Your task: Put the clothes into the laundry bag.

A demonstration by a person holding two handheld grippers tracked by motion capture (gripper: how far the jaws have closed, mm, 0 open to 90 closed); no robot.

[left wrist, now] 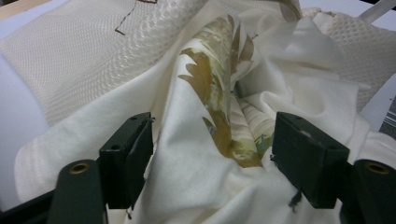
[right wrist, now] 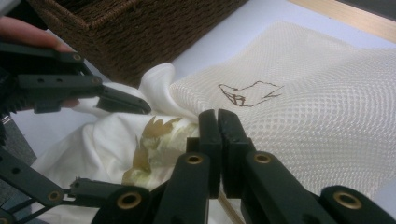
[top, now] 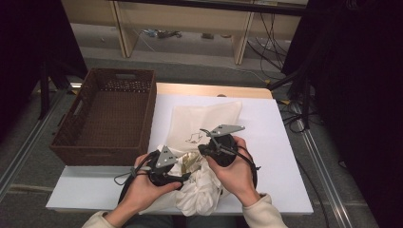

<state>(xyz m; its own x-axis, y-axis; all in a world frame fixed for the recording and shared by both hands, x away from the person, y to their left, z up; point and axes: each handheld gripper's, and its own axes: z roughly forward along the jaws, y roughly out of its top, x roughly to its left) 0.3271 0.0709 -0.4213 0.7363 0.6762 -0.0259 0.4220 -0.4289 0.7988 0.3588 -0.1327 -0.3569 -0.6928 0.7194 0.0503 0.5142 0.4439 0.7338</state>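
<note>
Between the left gripper's [left wrist: 212, 163] spread jaws: bunched garment [left wrist: 205, 140], mesh bag [left wrist: 84, 60] beyond. Ahead of the right gripper's [right wrist: 218, 123] closed jaws: bag, basket [right wrist: 140, 28] further left.

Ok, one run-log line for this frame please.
left gripper: open around white printed garment | right gripper: shut at mesh bag edge, grip unclear | wicker basket: left of bag

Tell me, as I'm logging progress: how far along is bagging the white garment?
Done: one end of the white garment seems tucked into the mouth of the mesh bag. In hand: the left gripper stands open around the cloth; the right gripper is shut at the bag's edge. Left: most of the garment lies bunched outside, and the wicker basket holds nothing.
</note>
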